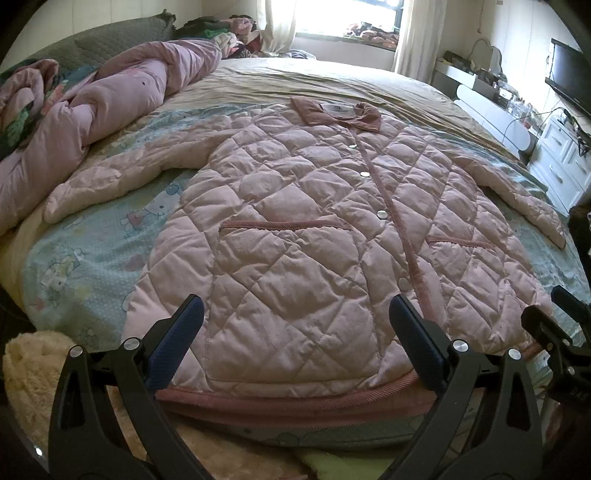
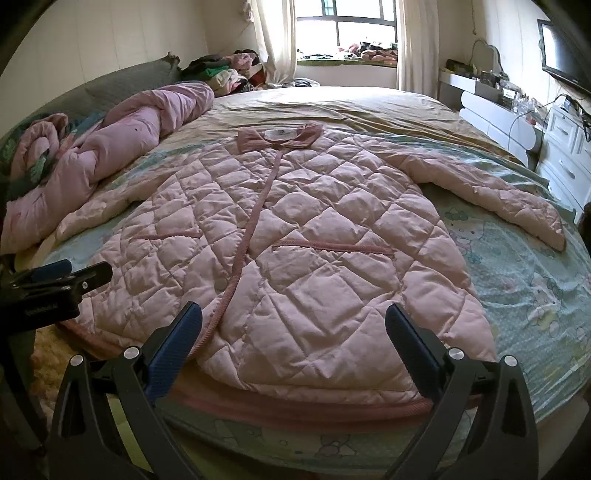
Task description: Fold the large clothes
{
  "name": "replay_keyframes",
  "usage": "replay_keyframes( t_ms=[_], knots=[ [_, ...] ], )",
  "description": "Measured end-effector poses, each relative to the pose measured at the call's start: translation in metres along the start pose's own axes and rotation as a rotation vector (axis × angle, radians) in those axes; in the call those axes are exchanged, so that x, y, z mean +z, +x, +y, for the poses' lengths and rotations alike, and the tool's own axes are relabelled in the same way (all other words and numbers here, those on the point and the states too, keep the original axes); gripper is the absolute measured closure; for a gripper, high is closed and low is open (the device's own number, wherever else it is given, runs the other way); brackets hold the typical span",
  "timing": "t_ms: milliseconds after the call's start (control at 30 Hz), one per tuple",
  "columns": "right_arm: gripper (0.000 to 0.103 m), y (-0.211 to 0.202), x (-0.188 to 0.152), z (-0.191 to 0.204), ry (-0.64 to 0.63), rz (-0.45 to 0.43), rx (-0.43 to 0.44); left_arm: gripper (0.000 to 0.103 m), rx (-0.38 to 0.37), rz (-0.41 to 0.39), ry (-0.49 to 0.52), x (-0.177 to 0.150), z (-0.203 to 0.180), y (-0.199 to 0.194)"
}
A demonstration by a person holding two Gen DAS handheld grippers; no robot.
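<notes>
Both wrist cameras are looking low from the foot of the bed (image 1: 92,258), facing up it toward the window (image 2: 354,33). Left view is sitting close over the coat (image 1: 295,229) hem's left half; right view over its right half. Both are sharing the whole coat, duvet (image 2: 122,136), dresser (image 1: 561,162). Each is catching the other gripper at its edge.

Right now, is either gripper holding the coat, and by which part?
Nothing is held. The left gripper and right gripper are both open, at the hem end of the pink quilted coat, which lies spread flat on the bed.
</notes>
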State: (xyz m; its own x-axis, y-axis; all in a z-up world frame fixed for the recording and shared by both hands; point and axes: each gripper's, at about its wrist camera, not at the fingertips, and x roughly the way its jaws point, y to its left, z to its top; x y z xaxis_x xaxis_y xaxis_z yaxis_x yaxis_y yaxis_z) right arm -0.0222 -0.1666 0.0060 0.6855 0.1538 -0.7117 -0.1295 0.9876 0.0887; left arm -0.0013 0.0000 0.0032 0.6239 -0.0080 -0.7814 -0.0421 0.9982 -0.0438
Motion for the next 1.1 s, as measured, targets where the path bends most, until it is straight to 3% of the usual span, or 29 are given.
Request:
replay_keyframes(
  t_ms=[1100],
  knots=[
    [0.004, 0.0032, 0.0009, 0.0003, 0.003, 0.002, 0.004, 0.009, 0.002, -0.006, -0.004, 0.0011, 0.0016, -0.0014]
  ],
)
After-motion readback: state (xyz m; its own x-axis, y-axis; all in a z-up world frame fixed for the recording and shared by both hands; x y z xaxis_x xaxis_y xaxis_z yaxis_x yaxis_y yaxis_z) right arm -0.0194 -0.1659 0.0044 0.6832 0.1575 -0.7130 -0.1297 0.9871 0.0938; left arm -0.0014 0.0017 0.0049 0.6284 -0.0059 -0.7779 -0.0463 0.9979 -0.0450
